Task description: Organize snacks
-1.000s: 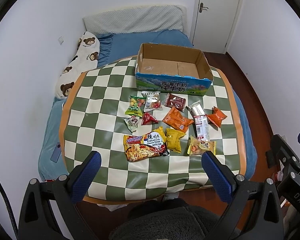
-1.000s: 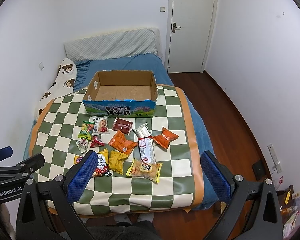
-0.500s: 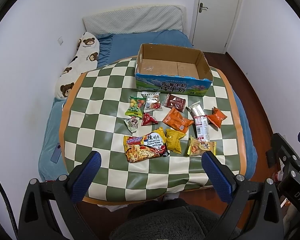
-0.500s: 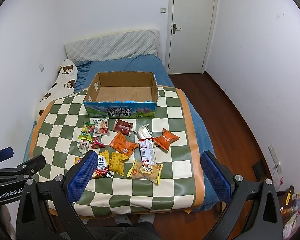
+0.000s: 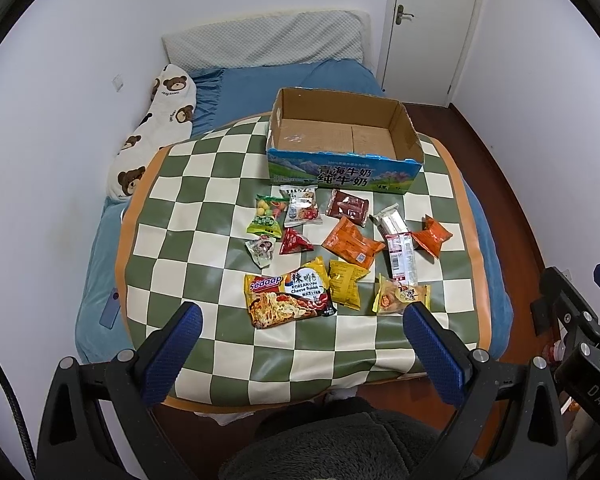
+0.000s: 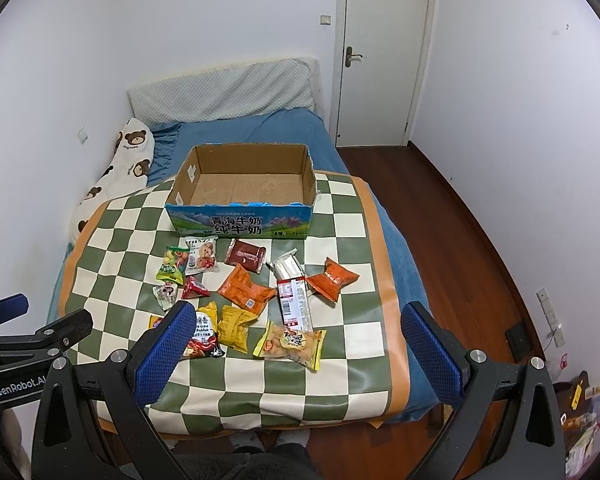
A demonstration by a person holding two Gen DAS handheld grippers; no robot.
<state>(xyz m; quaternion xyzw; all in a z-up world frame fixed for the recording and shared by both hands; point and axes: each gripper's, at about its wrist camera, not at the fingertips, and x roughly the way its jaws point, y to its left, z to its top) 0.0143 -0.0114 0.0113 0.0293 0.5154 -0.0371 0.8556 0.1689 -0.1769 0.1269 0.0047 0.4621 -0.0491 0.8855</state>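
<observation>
1. Since the earlier frame, both views show almost no shift.
2. Left gripper [image 5: 298, 320] and right gripper [image 6: 298, 318]: fingers wide, empty, above the checkered mat's [image 5: 204, 208] near edge.
3. Snack packets [image 5: 340, 256] lie clustered mid-mat, before the empty cardboard box [image 5: 342, 140].

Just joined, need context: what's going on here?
Snack sorting, not yet started. The left gripper and right gripper are both open and empty, held above the near edge of the checkered mat. About a dozen snack packets, including the noodle pack, lie loose before the empty cardboard box.
</observation>
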